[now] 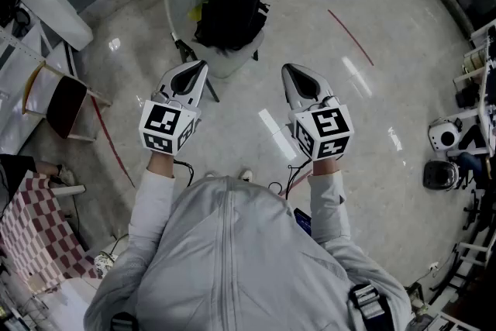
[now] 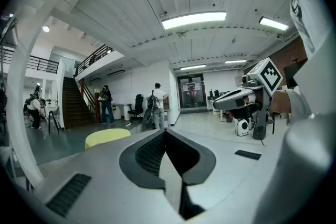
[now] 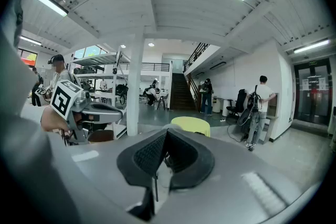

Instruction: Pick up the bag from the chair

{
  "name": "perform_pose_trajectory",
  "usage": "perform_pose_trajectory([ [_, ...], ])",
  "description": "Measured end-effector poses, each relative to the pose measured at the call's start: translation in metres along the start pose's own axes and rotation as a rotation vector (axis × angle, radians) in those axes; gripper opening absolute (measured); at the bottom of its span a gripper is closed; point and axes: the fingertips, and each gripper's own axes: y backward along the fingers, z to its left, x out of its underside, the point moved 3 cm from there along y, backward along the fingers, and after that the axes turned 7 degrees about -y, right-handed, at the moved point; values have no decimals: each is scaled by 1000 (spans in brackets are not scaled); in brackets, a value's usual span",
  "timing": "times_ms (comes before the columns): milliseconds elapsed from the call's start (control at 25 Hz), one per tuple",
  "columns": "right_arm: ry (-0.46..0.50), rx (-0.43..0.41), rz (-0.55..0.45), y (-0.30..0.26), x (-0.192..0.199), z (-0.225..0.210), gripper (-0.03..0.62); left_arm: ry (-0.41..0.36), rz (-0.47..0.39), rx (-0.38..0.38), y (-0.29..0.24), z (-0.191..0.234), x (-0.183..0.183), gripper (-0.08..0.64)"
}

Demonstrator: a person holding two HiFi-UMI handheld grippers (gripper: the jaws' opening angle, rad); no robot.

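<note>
The step in hand looks like the approach: the black bag (image 1: pixel 230 8) sits on the seat of the white chair (image 1: pixel 177 4), leaning against its curved back, well ahead of both grippers and touched by neither. To do it well, I would walk in close first, then bring one gripper down over the top of the bag, where a carry loop or a fold of fabric should offer a bite (no handle can be made out from the head view). The jaws should open before arriving, not at the last instant. A soft bag will likely sag, so lift straight up, clear of the chair's back. The left gripper (image 1: pixel 198 70) has its jaws pressed together at the tips with nothing between them; the right gripper (image 1: pixel 290 74) likewise shows only a hairline seam and holds nothing
</note>
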Motion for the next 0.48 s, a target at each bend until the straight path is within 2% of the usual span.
perform_pose_trajectory([
  [200,-2,-1,-3,3,2,-17,11,2,10,-13,-13,-8,-2,5],
  [400,-119,-78,-63,12,1,-35,11,12,13,-22,-26,-28,-2,5],
  [480,-132,-91,-59,11,4,-44,11,21,20,-40,-29,-32,1,5],
])
